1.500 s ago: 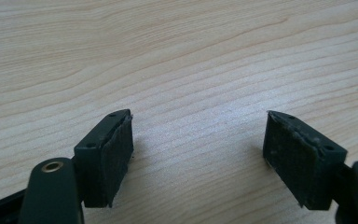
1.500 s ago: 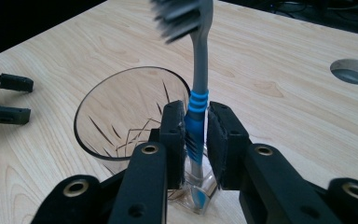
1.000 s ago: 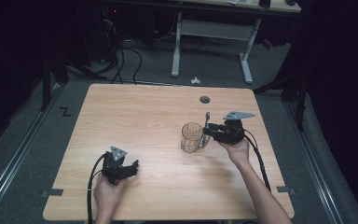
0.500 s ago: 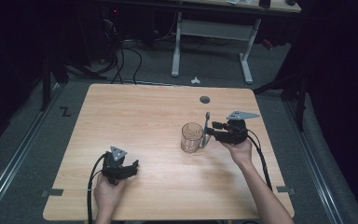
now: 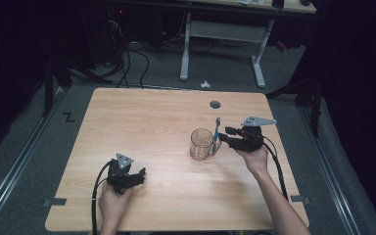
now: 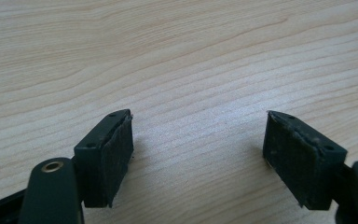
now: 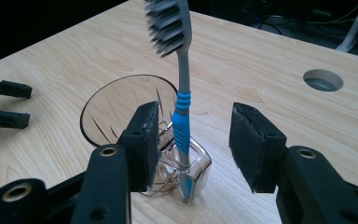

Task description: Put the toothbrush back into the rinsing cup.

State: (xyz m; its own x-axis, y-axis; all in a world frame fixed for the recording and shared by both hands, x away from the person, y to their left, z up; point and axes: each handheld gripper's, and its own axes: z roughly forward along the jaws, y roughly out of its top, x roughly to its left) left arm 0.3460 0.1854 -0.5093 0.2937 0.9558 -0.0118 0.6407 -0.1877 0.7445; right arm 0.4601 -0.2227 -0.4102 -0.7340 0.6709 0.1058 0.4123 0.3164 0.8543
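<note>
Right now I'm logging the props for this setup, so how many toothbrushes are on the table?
1. The toothbrush stands upright through the handle of the glass mug, right of the table's centre, between the right gripper's open jaws.

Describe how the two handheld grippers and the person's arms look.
Both the left gripper and the right gripper are black, each with two blocky jaws faced with dark textured pads. A grey three-cornered plate tops each, and a black cable trails back along each forearm. Round rivet holes mark the jaw arms. The forearms are bare, with no sleeves showing.
</note>
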